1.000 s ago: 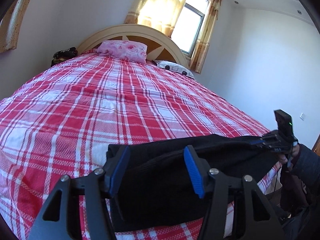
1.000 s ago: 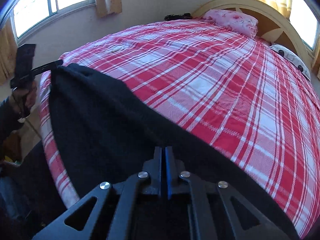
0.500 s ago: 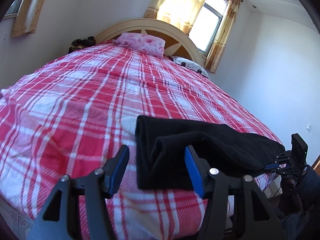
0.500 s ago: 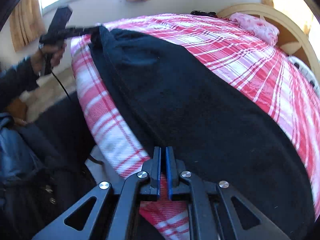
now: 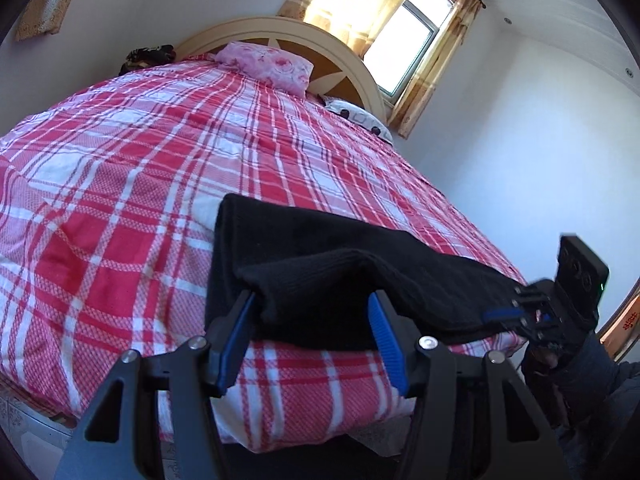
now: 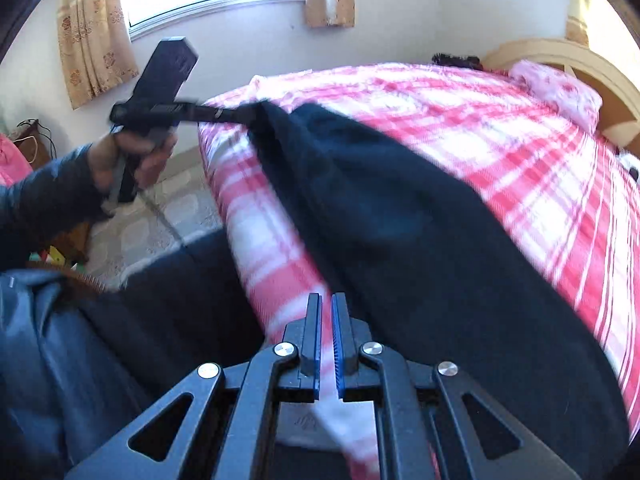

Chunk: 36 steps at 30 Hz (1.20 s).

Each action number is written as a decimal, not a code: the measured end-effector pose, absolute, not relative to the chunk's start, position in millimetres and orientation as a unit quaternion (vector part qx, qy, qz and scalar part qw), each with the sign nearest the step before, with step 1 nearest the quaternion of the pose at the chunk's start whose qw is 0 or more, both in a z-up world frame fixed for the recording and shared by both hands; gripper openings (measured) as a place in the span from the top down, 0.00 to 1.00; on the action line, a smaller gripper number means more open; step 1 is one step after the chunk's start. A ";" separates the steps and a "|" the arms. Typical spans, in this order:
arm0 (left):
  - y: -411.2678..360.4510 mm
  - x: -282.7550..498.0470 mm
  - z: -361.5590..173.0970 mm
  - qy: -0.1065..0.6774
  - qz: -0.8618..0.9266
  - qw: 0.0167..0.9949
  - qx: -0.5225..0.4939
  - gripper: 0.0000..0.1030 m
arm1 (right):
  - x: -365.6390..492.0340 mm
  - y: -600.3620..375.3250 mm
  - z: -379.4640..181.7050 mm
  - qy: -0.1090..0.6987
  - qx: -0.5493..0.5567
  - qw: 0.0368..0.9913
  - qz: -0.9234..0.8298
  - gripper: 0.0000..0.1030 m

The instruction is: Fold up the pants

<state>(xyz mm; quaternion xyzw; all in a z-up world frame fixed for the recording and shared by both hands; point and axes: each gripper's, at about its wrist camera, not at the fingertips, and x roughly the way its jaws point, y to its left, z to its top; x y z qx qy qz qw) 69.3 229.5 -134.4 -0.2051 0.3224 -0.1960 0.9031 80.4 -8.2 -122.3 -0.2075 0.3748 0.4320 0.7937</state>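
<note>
Black pants [image 5: 332, 268] lie folded lengthwise along the near edge of the red plaid bed [image 5: 160, 184]. In the left wrist view my left gripper [image 5: 312, 340] is open, its blue pads on either side of the pants' near end, gripping nothing. The right gripper [image 5: 516, 314] shows there at the pants' far end. In the right wrist view my right gripper [image 6: 326, 340] has its jaws nearly together with a thin gap and no cloth between them, over the bed edge beside the pants [image 6: 420, 232]. The left gripper [image 6: 236, 114] shows at the far end.
A pink pillow [image 5: 266, 62] and a white pillow [image 5: 358, 118] lie by the cream headboard [image 5: 280, 32]. A dark item [image 5: 148, 56] sits at the bed's far corner. Tiled floor [image 6: 160, 220] lies beside the bed. Windows with curtains are on two walls.
The pants were carried to the bed edge and laid down. My right gripper let go of the cloth and drew back. My left gripper stayed open and shifted left and back.
</note>
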 end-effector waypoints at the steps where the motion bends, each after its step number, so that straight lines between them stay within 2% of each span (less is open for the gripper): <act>1: 228.6 67.1 -133.2 0.321 -0.201 0.903 -0.205 0.43 | 88.6 2.3 -117.4 0.374 -0.206 0.797 0.427 0.95; 8: 211.5 55.6 -121.8 0.287 -0.161 0.939 -0.095 0.43 | 151.4 66.9 -74.6 0.341 -0.184 0.830 0.401 0.95; 12: 212.4 57.1 -125.6 0.278 -0.163 0.943 -0.078 0.43 | 179.9 114.5 -73.3 0.332 -0.202 0.821 0.417 0.95; 19: 225.2 55.6 -132.5 0.261 -0.182 0.939 -0.132 0.43 | 212.6 191.1 -107.4 0.393 -0.238 0.761 0.459 0.95; 25: 236.2 56.1 -137.3 0.249 -0.200 0.931 -0.178 0.43 | 215.2 223.7 -137.8 0.409 -0.302 0.732 0.454 0.93; 26: 236.1 56.0 -138.0 0.250 -0.200 0.930 -0.181 0.43 | 216.4 224.9 -139.1 0.408 -0.300 0.732 0.456 0.91; 27: 236.4 57.0 -140.0 0.252 -0.201 0.929 -0.184 0.43 | 218.6 224.5 -139.2 0.413 -0.291 0.731 0.459 0.80; 28: 235.5 57.3 -140.9 0.254 -0.202 0.927 -0.186 0.43 | 220.4 223.1 -138.5 0.418 -0.280 0.729 0.464 0.60; 29: 235.3 58.7 -143.0 0.257 -0.203 0.926 -0.189 0.43 | 221.5 222.2 -137.7 0.420 -0.272 0.730 0.465 0.51; 30: 234.4 59.6 -144.6 0.259 -0.204 0.925 -0.192 0.43 | 221.1 221.8 -136.9 0.416 -0.271 0.735 0.462 0.47; 31: 234.1 59.7 -145.0 0.259 -0.204 0.924 -0.193 0.43 | 219.9 222.4 -137.0 0.411 -0.276 0.735 0.463 0.47; 32: 233.6 59.6 -145.9 0.258 -0.202 0.925 -0.192 0.47 | 219.7 224.2 -139.3 0.411 -0.287 0.733 0.460 0.47; 33: 232.9 60.5 -146.7 0.260 -0.200 0.926 -0.189 0.62 | 220.3 225.6 -143.2 0.412 -0.300 0.734 0.449 0.48; 35: 233.4 64.7 -149.1 0.268 -0.191 0.927 -0.180 0.79 | 223.9 226.3 -147.7 0.416 -0.302 0.732 0.447 0.60; 36: 234.9 66.1 -150.1 0.268 -0.186 0.929 -0.177 0.83 | 226.5 225.6 -148.8 0.423 -0.295 0.731 0.447 0.71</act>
